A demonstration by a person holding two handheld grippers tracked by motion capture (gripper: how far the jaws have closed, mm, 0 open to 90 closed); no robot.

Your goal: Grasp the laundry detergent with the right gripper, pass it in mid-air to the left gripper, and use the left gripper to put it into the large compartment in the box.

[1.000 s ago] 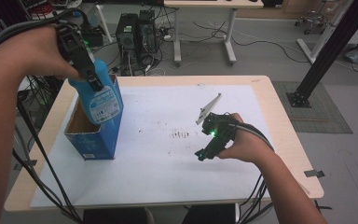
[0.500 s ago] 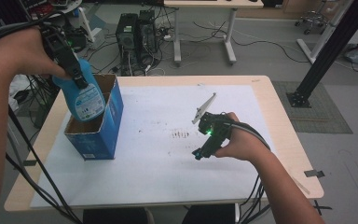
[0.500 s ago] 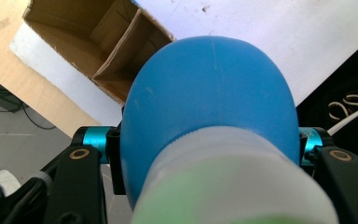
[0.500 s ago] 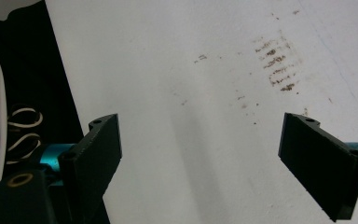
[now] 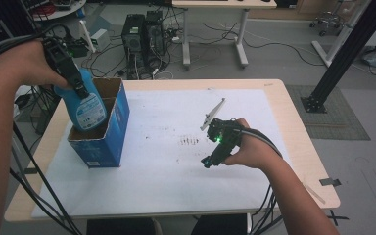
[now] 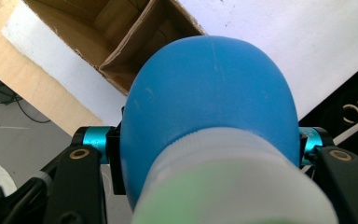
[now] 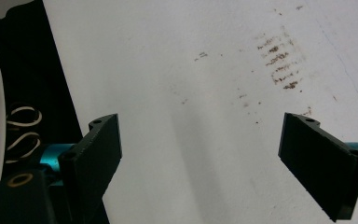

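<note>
My left gripper (image 5: 73, 81) is shut on a blue bottle (image 5: 85, 105) with a white label, tilted, its lower end down inside the open blue cardboard box (image 5: 120, 115) at the table's left. In the left gripper view the blue bottle (image 6: 209, 102) swells between the two jaws, its pale neck nearest the camera, and the box's (image 6: 135, 28) brown inside lies beyond it. My right gripper (image 5: 209, 161) rests low over the white sheet right of centre. In the right gripper view its jaws (image 7: 200, 154) stand wide apart with nothing between them.
A white sheet (image 5: 176, 176) covers the wooden table (image 5: 293, 132), with brown smudges (image 5: 190, 141) near its middle. A grey three-cornered plate (image 5: 213, 113) sticks up behind the right gripper. Cables trail off the table's front and left. Computer towers (image 5: 144, 32) stand on the floor behind.
My left gripper has carried the blue bottle down and to the left, so that its lower end now sits inside the box. The right gripper has stayed put.
</note>
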